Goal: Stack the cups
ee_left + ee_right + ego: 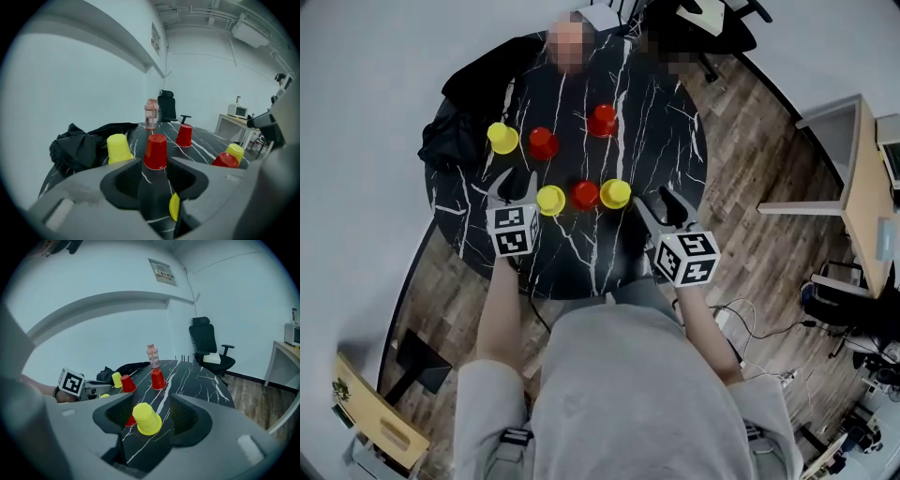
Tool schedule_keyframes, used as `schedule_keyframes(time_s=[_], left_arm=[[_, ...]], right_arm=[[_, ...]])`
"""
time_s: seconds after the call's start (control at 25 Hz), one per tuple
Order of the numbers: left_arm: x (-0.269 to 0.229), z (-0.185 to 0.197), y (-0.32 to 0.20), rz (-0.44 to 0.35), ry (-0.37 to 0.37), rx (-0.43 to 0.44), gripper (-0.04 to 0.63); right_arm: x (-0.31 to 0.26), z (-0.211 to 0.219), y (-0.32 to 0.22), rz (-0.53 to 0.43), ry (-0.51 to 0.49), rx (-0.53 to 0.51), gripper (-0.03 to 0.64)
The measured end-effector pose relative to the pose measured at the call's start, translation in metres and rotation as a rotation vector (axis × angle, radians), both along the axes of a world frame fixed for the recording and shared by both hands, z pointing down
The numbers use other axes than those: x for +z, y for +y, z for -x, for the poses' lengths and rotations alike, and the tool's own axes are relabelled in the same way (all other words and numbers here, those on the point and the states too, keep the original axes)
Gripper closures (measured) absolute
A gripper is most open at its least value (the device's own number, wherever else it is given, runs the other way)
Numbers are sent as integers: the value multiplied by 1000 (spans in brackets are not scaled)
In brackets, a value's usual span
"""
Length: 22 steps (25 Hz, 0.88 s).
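Observation:
Six upside-down cups stand on the round black marble table (pixel 666 141). At the back are a yellow cup (pixel 502 138) and two red cups (pixel 543 142) (pixel 602 120). The front row reads yellow cup (pixel 550 200), red cup (pixel 585 194), yellow cup (pixel 615 193). My left gripper (pixel 514 187) (pixel 154 183) is open and empty, just left of the front-row yellow cup, whose edge (pixel 174 206) shows by its right jaw. A back red cup (pixel 155 151) stands beyond the gap. My right gripper (pixel 659 204) (pixel 147 427) is open and empty, with the right-hand yellow cup (pixel 146 418) just ahead of its jaws, untouched.
A black garment (pixel 478 84) (pixel 77 150) lies heaped on the table's far left. An office chair (pixel 206 341) stands beyond the table. A wooden desk (pixel 862 187) is off to the right. The table's near edge (pixel 581 292) runs just in front of me.

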State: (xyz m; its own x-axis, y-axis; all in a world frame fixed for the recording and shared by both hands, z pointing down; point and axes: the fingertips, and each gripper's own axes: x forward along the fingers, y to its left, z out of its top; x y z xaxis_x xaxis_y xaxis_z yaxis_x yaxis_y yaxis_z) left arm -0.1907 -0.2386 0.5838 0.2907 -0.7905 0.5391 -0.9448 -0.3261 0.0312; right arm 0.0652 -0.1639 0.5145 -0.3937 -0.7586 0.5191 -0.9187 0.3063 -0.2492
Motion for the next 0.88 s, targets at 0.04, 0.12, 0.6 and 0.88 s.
schedule_keyframes(time_s=[0.04,0.12,0.6,0.88], left_arm=[[1,-5,-9,3,4,25,408],[4,-15,-24,14,12,66,376],[15,-45,-68,9,13,129,351],[9,-43,-65,-12,24,80,371]], right_arm=[[-1,-2,-1,1,0,10,380],[-2,-7,-2,3,0,27,379],[1,-24,-3,25,8,71,380],[-3,-27,-6,15,1,67,380]])
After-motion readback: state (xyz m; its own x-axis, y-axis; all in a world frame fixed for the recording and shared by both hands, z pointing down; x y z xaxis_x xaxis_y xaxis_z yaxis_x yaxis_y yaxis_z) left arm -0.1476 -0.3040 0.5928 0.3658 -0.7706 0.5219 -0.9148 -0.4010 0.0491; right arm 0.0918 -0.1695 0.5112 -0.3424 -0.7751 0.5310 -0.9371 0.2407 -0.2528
